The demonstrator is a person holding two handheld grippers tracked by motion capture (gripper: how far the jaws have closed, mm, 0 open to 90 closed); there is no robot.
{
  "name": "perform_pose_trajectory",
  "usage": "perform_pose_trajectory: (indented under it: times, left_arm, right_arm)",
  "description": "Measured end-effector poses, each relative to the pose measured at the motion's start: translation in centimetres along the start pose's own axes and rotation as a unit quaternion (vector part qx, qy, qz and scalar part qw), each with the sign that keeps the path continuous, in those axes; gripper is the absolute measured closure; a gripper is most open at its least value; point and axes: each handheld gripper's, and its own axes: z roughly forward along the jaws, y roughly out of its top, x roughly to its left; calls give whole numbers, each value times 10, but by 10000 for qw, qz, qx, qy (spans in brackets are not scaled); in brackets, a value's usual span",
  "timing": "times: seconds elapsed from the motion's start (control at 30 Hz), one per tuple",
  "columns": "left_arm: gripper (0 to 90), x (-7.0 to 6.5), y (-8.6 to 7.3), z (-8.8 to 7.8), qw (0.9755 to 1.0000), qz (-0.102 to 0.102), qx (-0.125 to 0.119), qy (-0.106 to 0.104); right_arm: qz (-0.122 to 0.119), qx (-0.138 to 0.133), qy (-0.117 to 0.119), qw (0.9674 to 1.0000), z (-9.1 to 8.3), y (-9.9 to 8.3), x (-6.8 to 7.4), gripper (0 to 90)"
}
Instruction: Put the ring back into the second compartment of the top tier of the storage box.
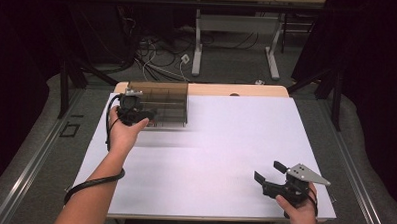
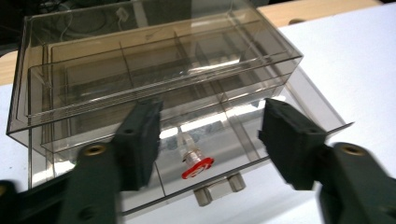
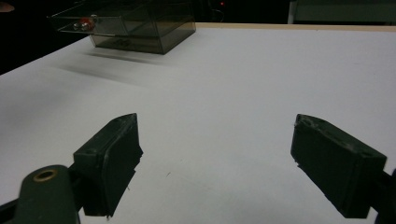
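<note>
Left gripper [image 2: 210,140] sits upper left of the high view, right at the smoky plastic drawer box [image 2: 154,84], jaws spread w/ nothing pinched. Lower drawer is pulled out; a small clear part w/ red cap [image 2: 196,163] lies inside, btwn the jaws. Right gripper [image 1: 271,175], lower right, hangs spread wide over the white tabletop [image 1: 225,143].

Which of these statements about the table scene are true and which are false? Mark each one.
1. The left claw is open in front of the clear drawer box. True.
2. A small red-capped part lies in the pulled-out drawer. True.
3. The right claw grips the red-capped part. False: it is open over the bare white table, far from the box.
4. The box stands at the table's near right corner. False: it stands at the far left.
</note>
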Motion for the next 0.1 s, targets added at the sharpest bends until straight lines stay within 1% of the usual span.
perform_pose_trajectory:
  times: [0.03, 0.07, 0.1]
  left_arm:
    - [318, 0, -1, -6, 9995, -168, -171, -211]
    - [308, 0, -1, -6, 9995, -168, -171, -211]
    - [308, 0, -2, -10, 9989, -228, -256, -331]
  right_arm:
    - [11, -39, -15, 10000, 0, 0, 0, 151]
    - [11, -39, -15, 10000, 0, 0, 0, 151]
    - [13, -26, -12, 10000, 0, 0, 0, 150]
